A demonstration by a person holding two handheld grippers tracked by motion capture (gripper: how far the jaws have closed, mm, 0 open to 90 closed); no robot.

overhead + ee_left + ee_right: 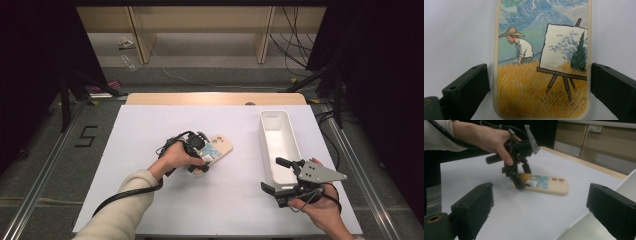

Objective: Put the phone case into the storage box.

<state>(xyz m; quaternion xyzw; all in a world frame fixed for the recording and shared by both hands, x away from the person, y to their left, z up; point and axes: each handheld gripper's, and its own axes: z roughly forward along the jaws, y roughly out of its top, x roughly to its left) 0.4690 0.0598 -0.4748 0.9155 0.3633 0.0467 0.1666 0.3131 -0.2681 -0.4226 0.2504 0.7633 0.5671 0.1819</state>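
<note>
The person's left tool [199, 161] is standing over the near end of a cream-edged phone case printed with a painter, easel and wheat field [218, 149], which is lying flat on the white table [150, 130], left of centre. Seen along the left tool, its black jaws are standing wide apart, one on each long side of the phone case [541, 62], a sliver of table showing between each jaw and the case edge; nothing is gripped yet.

Judging from this, the step in hand is a side grasp. To do it well, the jaws should be closing evenly on both long edges, keeping square to the case so it is not twisting or sliding on the smooth surface.

The right tool [287, 187] is waiting at the near end of a long white rectangular plastic bin [278, 145], jaws spread wide and holding nothing. The bin is looking empty inside.
</note>
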